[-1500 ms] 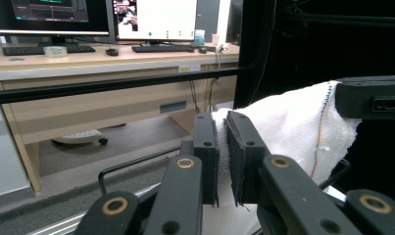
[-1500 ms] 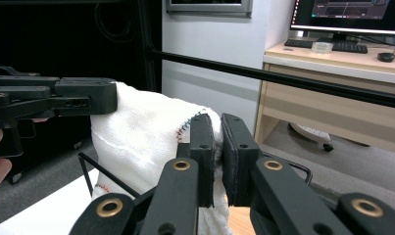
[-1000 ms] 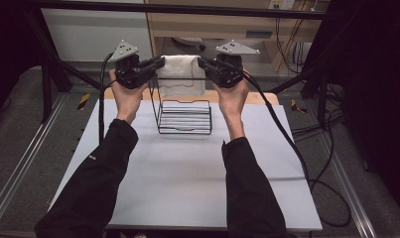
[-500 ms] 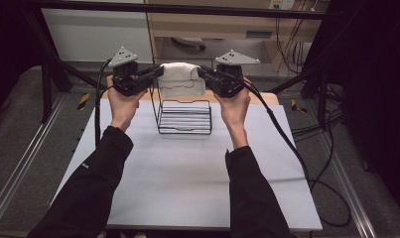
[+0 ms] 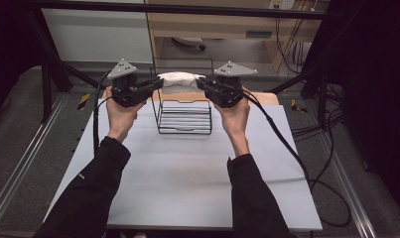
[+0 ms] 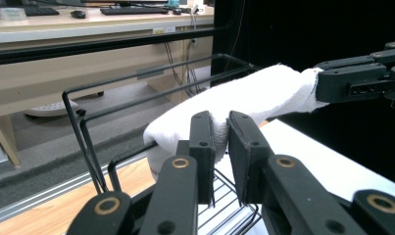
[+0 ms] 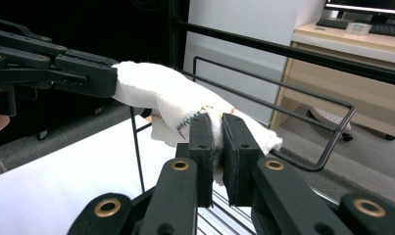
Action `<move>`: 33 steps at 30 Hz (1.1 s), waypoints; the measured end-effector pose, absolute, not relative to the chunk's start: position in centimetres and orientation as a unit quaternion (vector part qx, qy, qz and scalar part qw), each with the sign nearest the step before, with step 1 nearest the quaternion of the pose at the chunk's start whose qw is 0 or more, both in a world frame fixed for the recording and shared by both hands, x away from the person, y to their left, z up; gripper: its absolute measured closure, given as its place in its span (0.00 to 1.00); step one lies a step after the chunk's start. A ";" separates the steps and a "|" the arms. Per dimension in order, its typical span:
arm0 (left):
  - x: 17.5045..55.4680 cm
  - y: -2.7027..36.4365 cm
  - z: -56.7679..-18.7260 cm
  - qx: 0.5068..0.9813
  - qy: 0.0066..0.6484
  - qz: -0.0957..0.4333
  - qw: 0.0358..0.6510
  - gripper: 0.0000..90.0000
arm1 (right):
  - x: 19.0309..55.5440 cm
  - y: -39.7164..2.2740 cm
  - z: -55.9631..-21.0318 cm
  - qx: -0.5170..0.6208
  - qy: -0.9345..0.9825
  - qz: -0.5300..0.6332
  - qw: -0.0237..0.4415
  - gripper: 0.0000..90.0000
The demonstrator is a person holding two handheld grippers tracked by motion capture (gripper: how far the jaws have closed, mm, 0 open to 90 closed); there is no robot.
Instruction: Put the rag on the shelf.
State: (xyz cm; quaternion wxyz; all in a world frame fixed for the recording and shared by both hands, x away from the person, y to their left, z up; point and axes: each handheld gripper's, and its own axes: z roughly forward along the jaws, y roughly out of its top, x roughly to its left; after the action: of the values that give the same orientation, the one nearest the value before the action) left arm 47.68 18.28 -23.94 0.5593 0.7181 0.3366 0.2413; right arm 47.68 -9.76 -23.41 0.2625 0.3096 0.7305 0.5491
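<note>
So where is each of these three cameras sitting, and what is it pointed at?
High view: above the person's side, facing forward and down on the white table; shows forearms, hands, left gripper, right gripper.
Left gripper view: rides the left gripper, looking along its jaws at the white towel.
Right gripper view: rides the right gripper, looking back the opposite way.
Shared: towel and black wire rack.

White table (image 5: pixel 187 183), black wire rack (image 5: pixel 185 116) on it

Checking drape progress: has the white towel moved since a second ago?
Yes. The white towel, held between both tools, went toward the table's far edge, from above the wire rack's base to its back rails.
</note>
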 end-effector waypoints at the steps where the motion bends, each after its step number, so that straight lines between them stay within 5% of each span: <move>1: 47.6 18.2 -24.0 0.720 0.337 0.237 0.559 0.89 | 47.7 -9.7 -23.5 0.308 0.731 0.549 0.264 0.93; 12: 46.7 19.1 -22.7 0.721 0.340 0.244 0.552 0.85 | 47.6 -9.9 -24.2 0.306 0.732 0.549 0.261 0.93; 21: 48.8 17.7 -21.0 0.724 0.364 0.242 0.534 0.98 | 47.6 -9.9 -24.5 0.302 0.734 0.549 0.260 0.93; 33: 49.1 16.8 -22.2 0.745 0.360 0.209 0.520 0.99 | 47.5 -9.9 -24.8 0.299 0.737 0.546 0.263 0.92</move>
State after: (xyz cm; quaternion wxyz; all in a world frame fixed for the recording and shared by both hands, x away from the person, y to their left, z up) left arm 49.08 16.80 -22.21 0.5204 0.7453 0.3604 0.2091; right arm 47.53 -9.87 -24.81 0.2634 0.2986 0.7372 0.5460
